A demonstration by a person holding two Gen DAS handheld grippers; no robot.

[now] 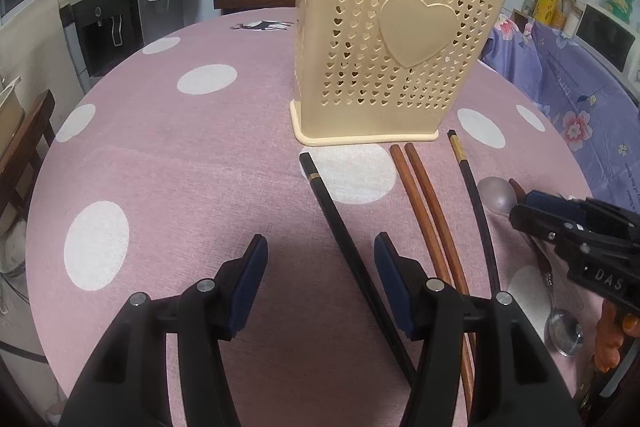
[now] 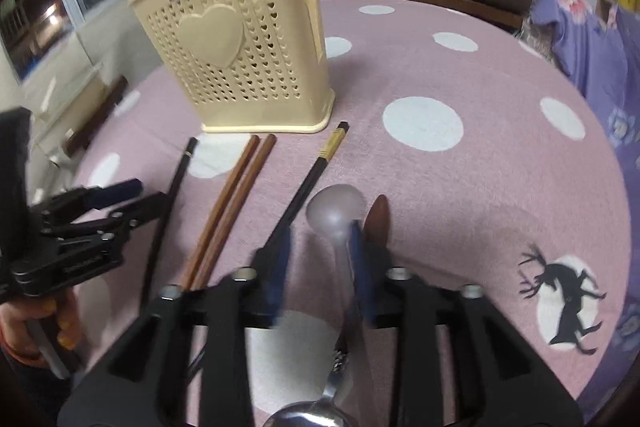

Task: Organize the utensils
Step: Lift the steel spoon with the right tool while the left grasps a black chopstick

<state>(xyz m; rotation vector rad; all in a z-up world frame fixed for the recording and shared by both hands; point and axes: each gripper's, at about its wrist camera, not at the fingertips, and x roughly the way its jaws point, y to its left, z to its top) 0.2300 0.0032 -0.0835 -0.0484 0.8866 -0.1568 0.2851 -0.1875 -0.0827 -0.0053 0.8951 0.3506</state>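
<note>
Both grippers low over the utensils, nothing gripped yet.

The left gripper (image 1: 320,247) hovers with fingers wide apart over the pink dotted tabletop (image 1: 160,155), one black chopstick (image 1: 340,227) running between them. The right gripper (image 2: 320,255) has its fingers apart too, straddling the handle of a pale spoon (image 2: 334,211); a brown spoon (image 2: 378,217) lies just beside it. Two brown chopsticks (image 2: 236,195) and another black chopstick (image 2: 316,167) lie before the cream utensil holder (image 2: 236,63), which stands upright with wooden handles poking out.
</note>
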